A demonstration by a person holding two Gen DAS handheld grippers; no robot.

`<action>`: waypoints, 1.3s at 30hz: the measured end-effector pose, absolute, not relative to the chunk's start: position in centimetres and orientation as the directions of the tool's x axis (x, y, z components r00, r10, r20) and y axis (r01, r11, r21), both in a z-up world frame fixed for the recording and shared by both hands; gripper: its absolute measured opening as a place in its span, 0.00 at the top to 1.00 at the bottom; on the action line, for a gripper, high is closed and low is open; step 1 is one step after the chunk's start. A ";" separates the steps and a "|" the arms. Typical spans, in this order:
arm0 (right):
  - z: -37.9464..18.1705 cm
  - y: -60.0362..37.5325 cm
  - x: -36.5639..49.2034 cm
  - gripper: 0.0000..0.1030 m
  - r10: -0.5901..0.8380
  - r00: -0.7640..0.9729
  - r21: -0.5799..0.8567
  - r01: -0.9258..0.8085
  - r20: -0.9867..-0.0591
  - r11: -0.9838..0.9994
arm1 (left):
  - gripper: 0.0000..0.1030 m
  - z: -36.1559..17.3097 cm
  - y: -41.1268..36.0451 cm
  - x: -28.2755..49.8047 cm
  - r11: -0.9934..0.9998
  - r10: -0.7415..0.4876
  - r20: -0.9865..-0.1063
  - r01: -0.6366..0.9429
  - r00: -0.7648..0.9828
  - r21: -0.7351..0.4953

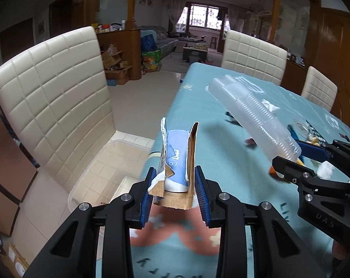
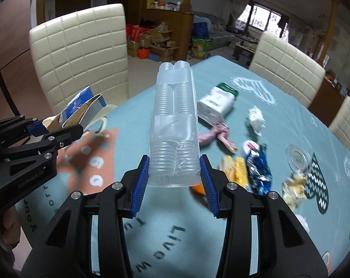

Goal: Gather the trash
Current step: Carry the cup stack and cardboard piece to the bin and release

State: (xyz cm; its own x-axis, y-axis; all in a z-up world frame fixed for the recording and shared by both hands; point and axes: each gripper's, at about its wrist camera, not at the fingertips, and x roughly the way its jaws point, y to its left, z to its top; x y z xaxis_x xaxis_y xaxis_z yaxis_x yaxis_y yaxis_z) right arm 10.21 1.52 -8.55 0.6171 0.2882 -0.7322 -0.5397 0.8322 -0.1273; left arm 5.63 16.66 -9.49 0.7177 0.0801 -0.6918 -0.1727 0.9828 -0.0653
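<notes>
Left wrist view, nearest first: the left gripper [image 1: 176, 191] has its blue pads clamped on a torn blue carton [image 1: 178, 159] that stands upright between them, lifted over the near left edge of a table under a teal tablecloth [image 1: 209, 120]. At nine o'clock, below the table edge, a clear plastic bin [image 1: 98, 162] sits on the tiled floor, with a cream padded chair [image 1: 52, 88] right behind it. At three o'clock the right gripper [image 1: 288, 162] reaches in from the side, gripping a clear plastic tray [image 1: 249, 106] that slants toward twelve o'clock. Right wrist view: the right gripper [image 2: 175, 178] pinches the base of that same tray [image 2: 173, 125], held above the cloth. Trash lies spread on the table from three to one o'clock: a yellow wrapper [image 2: 236, 170], a blue foil wrapper [image 2: 259, 170], a pink twisted scrap [image 2: 217, 135], a crumpled white tissue [image 2: 256, 117], and farther off a white and green packet [image 2: 217, 102]. Two more cream chairs [image 2: 288, 60] line the far side.
</notes>
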 end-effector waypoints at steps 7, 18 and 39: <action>-8.9 6.0 10.4 0.56 0.324 0.595 -0.145 -0.605 -0.736 0.783 | 0.68 -10.2 20.7 5.3 0.966 0.145 -0.700 -0.252 0.700 -0.053; -9.1 9.0 11.6 0.56 0.374 0.577 -0.124 -0.645 -0.726 0.754 | 0.57 -10.6 23.3 6.1 0.952 0.172 -0.709 -0.301 0.684 -0.059; -9.7 11.5 10.8 0.55 0.389 0.538 -0.127 -0.691 -0.748 0.711 | 0.28 -11.3 25.0 3.7 0.939 0.248 -0.711 -0.344 0.659 0.008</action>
State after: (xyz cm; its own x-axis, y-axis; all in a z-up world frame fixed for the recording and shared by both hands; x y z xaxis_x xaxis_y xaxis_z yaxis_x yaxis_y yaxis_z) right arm 10.78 11.51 -9.75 0.5377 0.3887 -0.7481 -0.6914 0.7112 -0.1274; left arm 3.75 24.95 -11.30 0.6586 0.2476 -0.7106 -0.3442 0.9389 0.0081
